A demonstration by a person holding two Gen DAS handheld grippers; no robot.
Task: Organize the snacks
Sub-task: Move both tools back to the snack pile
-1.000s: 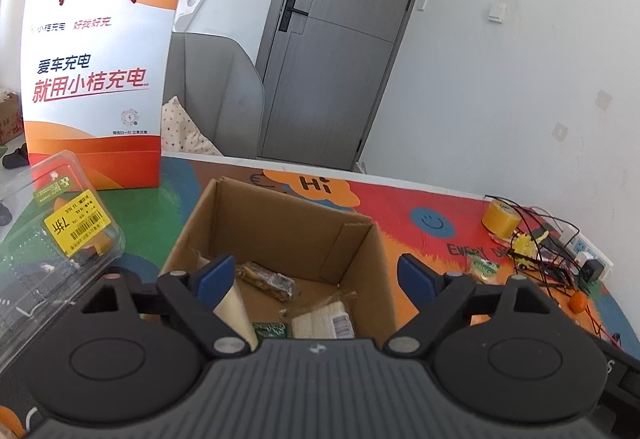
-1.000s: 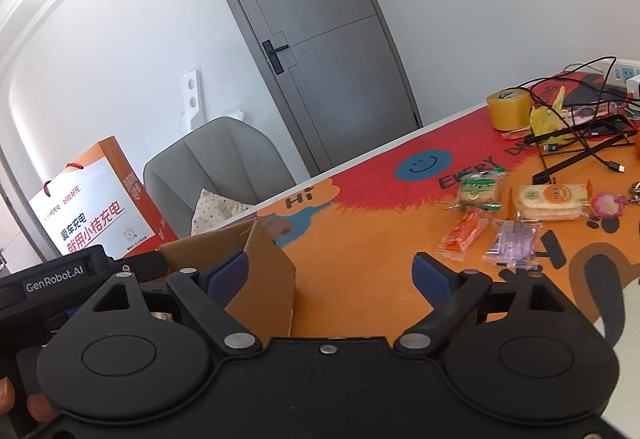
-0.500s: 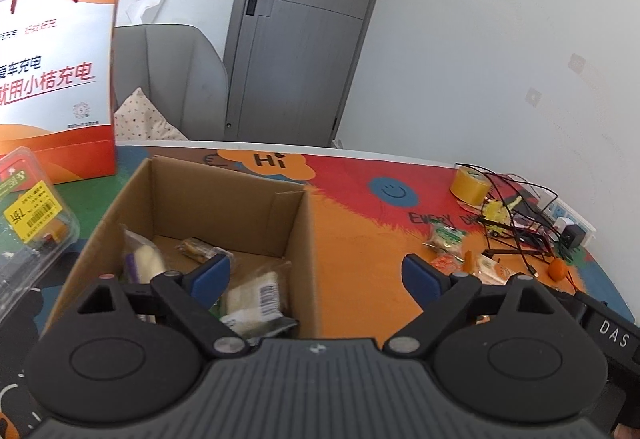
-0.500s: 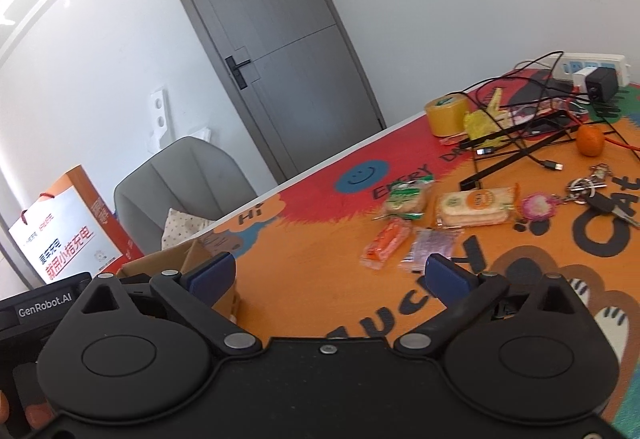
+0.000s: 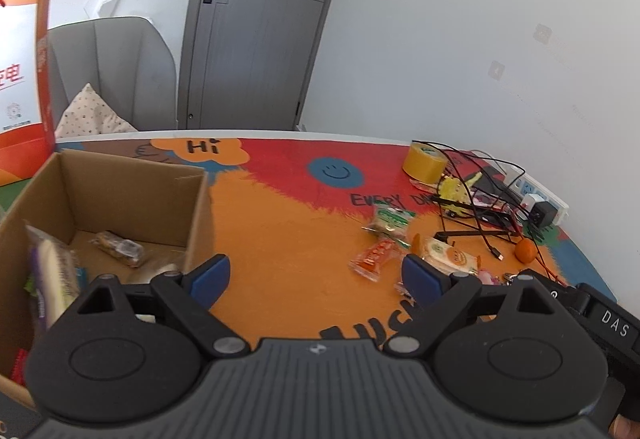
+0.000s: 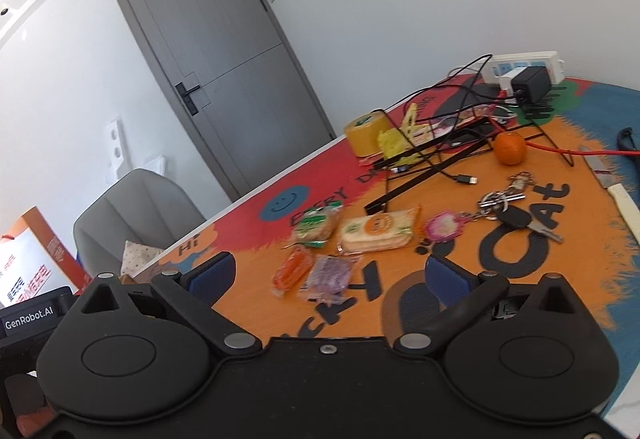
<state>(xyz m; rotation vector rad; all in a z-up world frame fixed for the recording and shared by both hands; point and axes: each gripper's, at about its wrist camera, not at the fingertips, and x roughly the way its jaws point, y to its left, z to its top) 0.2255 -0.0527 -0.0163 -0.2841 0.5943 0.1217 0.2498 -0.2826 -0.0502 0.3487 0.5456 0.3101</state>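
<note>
A cardboard box stands at the left of the colourful mat and holds several wrapped snacks. Loose snacks lie right of it: a green packet, a long cracker pack, an orange-red packet and a purple packet. The green packet, the orange-red one and the cracker pack also show in the left wrist view. My left gripper is open and empty, just right of the box wall. My right gripper is open and empty, with the orange-red and purple packets just ahead of its fingertips.
Right of the snacks lie a tape roll, tangled cables and a black wire stand, an orange, keys, a knife and a power strip. An orange paper bag and a grey chair stand behind the box.
Both grippers have swung right, away from the box and toward the loose snacks. The right gripper's jaws have spread wider. The snacks now lie closer in the right wrist view.
</note>
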